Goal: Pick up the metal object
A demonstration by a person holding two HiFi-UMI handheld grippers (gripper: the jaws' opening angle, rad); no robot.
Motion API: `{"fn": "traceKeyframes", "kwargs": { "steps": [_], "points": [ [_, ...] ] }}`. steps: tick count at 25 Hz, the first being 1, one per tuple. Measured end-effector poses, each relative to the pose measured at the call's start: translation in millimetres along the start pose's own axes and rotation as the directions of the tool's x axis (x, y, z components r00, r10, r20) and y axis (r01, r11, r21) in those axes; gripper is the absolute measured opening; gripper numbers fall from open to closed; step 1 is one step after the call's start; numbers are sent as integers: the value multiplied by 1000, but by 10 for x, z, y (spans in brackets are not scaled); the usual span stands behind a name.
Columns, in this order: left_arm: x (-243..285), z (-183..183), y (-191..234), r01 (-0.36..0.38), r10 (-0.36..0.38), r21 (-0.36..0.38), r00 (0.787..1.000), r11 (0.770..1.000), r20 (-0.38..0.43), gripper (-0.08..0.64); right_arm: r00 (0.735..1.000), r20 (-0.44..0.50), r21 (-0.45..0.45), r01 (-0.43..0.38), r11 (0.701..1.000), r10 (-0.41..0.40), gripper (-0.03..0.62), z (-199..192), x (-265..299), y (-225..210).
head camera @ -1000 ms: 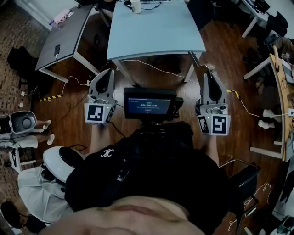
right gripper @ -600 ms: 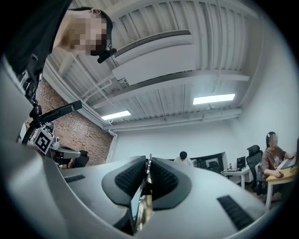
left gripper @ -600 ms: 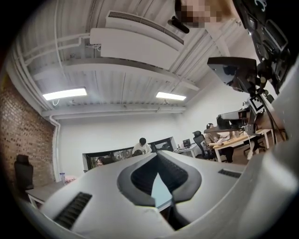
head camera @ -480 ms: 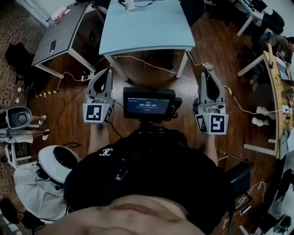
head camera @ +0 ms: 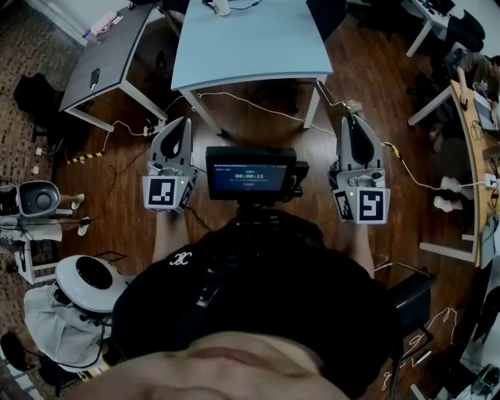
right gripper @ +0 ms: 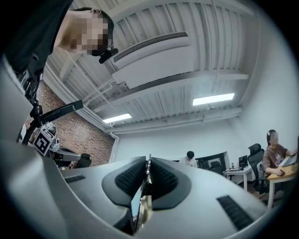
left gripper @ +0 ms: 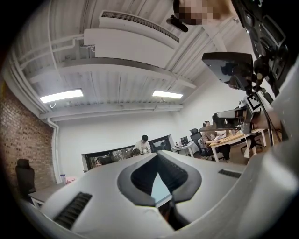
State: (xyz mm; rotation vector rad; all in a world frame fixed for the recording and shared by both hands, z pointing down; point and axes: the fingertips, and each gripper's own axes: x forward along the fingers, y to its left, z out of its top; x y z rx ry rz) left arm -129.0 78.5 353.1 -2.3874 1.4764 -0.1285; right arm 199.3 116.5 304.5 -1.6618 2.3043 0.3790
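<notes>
In the right gripper view my right gripper (right gripper: 148,159) is shut on a thin, shiny metal object (right gripper: 142,206), a flat strip held edge-on between the ribbed pads. The head view shows that gripper (head camera: 353,119) raised at the right, in front of the light blue table (head camera: 250,47); the metal object cannot be made out there. My left gripper (head camera: 184,121) is raised at the left, at about the same height. In the left gripper view its tips (left gripper: 156,154) meet with nothing between them, and a sliver of the blue table shows through the gap behind the tips.
A small screen (head camera: 250,176) is mounted between the two grippers. A white cup (head camera: 221,8) stands at the blue table's far edge. A grey table (head camera: 101,62) with a phone (head camera: 94,78) stands at the left, wooden desks (head camera: 473,141) at the right. Cables cross the wooden floor.
Both grippers and the person have shifted slightly, so the blue table sits a little higher in the head view. The right gripper's hold on the metal object is unchanged.
</notes>
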Motion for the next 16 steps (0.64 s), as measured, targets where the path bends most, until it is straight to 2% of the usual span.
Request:
{"fn": "traceKeyframes", "kwargs": {
  "steps": [3, 6, 16],
  "points": [
    [-45, -18, 6, -10, 10, 14, 1000, 1000, -23, 12, 1000, 10, 6, -9, 1000, 9, 29, 34, -3, 11],
    [-71, 24, -3, -18, 18, 3, 1000, 1000, -4, 12, 1000, 12, 11, -20, 1000, 20, 29, 41, 1, 12],
    [-152, 45, -21, -35, 35, -1, 999, 999, -12, 12, 999, 13, 17, -39, 999, 38, 29, 87, -2, 31]
  ]
}}
